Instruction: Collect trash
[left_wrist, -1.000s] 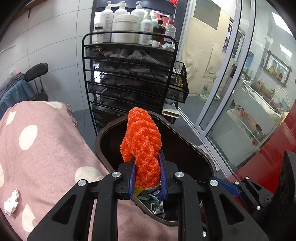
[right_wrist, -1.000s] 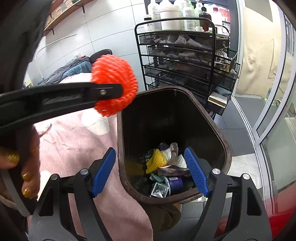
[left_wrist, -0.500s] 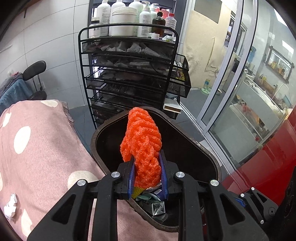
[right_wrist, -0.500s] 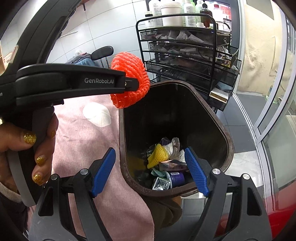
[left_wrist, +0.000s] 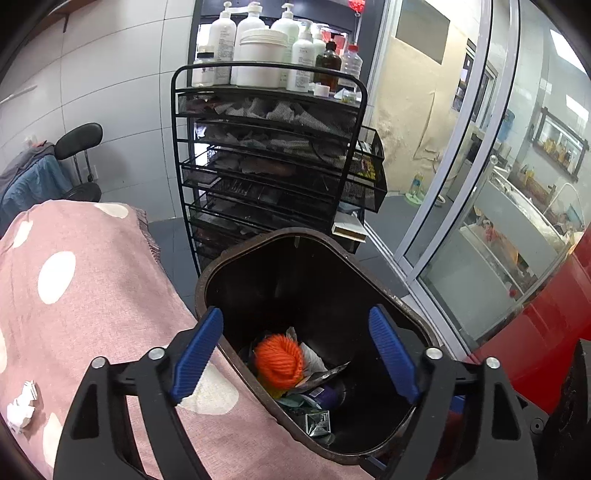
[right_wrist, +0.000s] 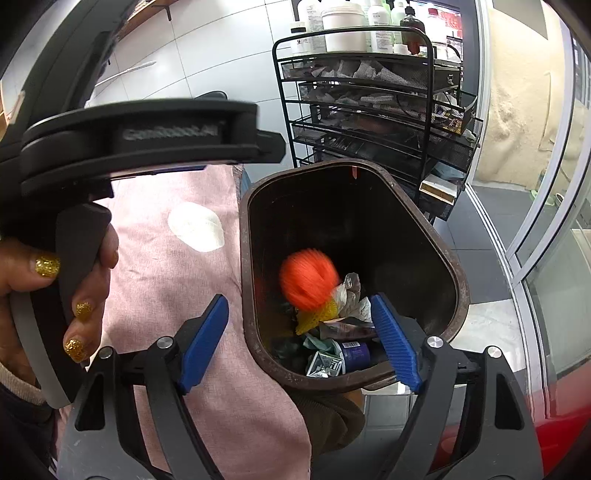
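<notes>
White tiled wall (left_wrist: 110, 74); black wire rack (left_wrist: 273, 158) topped with bottles (left_wrist: 258, 48). Glass doors (left_wrist: 461, 166) at right, grey floor (left_wrist: 384, 221), black chair (left_wrist: 79, 136) at left.

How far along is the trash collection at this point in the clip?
Done: the orange foam net is inside the brown bin, on or just above the wrappers; it is motion-blurred in the right wrist view. In hand: nothing; the left gripper is opening, empty, and the right gripper is open. Left: crumpled white paper on the pink dotted blanket.

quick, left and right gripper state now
Left gripper: jaws opening, empty; orange foam net is in the bin.
Right gripper: open, empty.
</notes>
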